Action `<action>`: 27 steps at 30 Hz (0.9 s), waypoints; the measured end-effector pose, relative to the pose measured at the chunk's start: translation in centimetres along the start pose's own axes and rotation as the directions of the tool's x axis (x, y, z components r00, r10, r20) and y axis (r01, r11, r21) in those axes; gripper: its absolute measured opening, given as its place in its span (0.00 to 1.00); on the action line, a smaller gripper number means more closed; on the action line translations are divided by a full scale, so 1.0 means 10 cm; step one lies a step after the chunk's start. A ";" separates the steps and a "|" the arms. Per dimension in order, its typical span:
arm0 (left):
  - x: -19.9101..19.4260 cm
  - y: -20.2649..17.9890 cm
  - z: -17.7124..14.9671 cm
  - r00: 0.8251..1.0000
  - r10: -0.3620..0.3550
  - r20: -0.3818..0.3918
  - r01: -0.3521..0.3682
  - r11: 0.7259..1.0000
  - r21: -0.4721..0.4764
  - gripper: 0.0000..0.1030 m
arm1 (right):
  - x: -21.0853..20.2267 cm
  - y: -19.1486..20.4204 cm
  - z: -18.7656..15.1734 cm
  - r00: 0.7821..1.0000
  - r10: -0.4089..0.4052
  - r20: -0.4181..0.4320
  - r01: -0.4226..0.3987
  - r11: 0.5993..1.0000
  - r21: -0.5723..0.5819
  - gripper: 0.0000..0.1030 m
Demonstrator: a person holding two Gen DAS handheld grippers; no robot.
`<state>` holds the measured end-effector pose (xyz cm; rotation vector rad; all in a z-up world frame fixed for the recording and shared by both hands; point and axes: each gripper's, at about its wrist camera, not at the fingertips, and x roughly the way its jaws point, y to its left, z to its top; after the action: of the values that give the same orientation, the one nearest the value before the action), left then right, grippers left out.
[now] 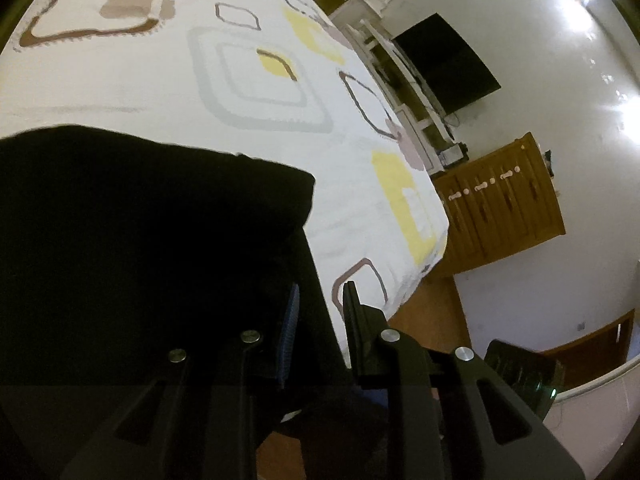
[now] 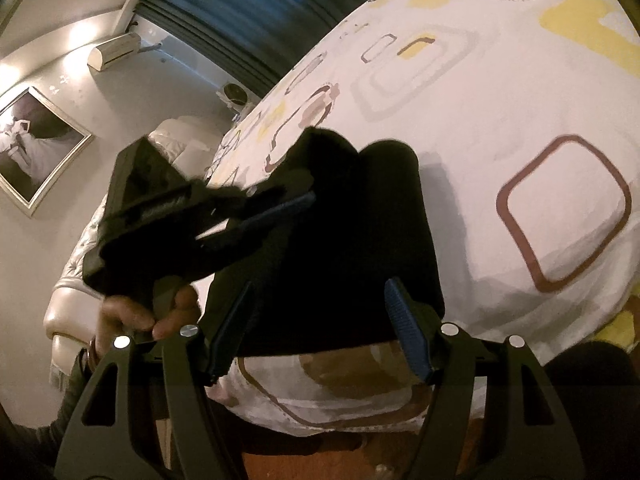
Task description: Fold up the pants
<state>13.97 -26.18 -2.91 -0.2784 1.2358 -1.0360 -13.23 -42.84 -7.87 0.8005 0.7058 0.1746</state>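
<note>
The left hand-held gripper (image 1: 318, 312) is pinching a dark fold of the black pants (image 1: 152, 216) between nearly closed fingers at the garment's edge. The right hand-held gripper (image 2: 320, 320) is hovering with its fingers spread wide around the near edge of the pants, gripping nothing. The pants are lying in a compact folded stack near the edge of the bed (image 1: 240, 12), on its patterned cover. With only one side pinched, lifting now risks the layers sliding apart; the stack could also be dragged off the bed edge onto the floor (image 1: 424, 320).
</note>
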 end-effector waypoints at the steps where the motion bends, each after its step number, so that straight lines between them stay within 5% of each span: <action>1: -0.06 0.00 -0.01 1.000 0.015 0.015 -0.016 1.000 0.012 0.26 | 0.01 -0.01 0.03 1.000 0.005 0.000 -0.005 1.000 0.005 0.65; 4: -0.21 0.01 -0.03 0.996 0.067 0.062 -0.070 0.997 0.036 0.45 | 0.08 -0.04 0.16 1.000 0.021 -0.011 -0.021 0.999 0.026 0.69; 10: -0.70 0.25 -0.17 0.968 0.178 0.176 -0.189 0.981 0.049 0.68 | 0.28 -0.11 0.37 0.999 0.031 -0.034 -0.028 0.996 0.080 0.70; 19: -1.40 0.89 -0.38 0.902 0.325 0.284 -0.328 0.944 -0.038 0.71 | 0.65 -0.15 0.50 0.990 0.083 -0.116 -0.064 0.985 0.160 0.70; 25: -1.62 1.33 -0.51 0.887 0.353 0.297 -0.317 0.934 -0.162 0.71 | 0.84 -0.11 0.51 0.986 0.038 -0.161 -0.015 0.989 0.147 0.69; 27: -1.65 1.42 -0.55 0.885 0.357 0.300 -0.314 0.932 -0.184 0.71 | 0.87 -0.08 0.51 0.985 0.008 -0.171 0.014 0.992 0.127 0.60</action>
<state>16.82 -3.92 -4.00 -0.3109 1.0019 -0.5795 -3.41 -42.99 -10.47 0.9147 0.8871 0.1986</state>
